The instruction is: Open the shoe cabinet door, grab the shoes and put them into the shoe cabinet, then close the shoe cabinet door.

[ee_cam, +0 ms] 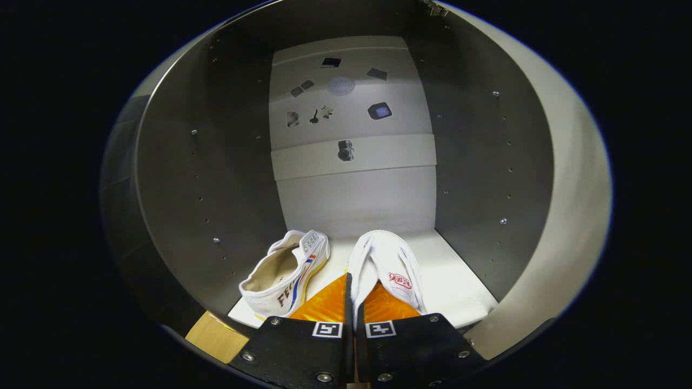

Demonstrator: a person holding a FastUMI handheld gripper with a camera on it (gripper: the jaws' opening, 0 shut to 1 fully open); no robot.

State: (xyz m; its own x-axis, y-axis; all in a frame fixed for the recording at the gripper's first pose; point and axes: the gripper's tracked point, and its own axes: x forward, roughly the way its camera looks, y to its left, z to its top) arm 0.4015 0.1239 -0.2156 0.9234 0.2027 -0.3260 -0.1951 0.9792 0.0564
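Hand-held gripper (354, 302) pinched the second shoe's (385, 265) collar between both fingers, lowering it onto the cabinet shelf (459, 286) near its front edge, beside the first shoe (286, 275) lying toward the left edge.

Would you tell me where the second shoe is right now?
In the gripper view, the second shoe is pinched between the gripper's fingers over the cabinet shelf, just right of the first shoe.

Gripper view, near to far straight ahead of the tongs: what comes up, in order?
Tongs pinched on a white shoe's edge, that shoe on the cabinet floor, cabinet back panel. A second shoe lies beside, left of the tongs.
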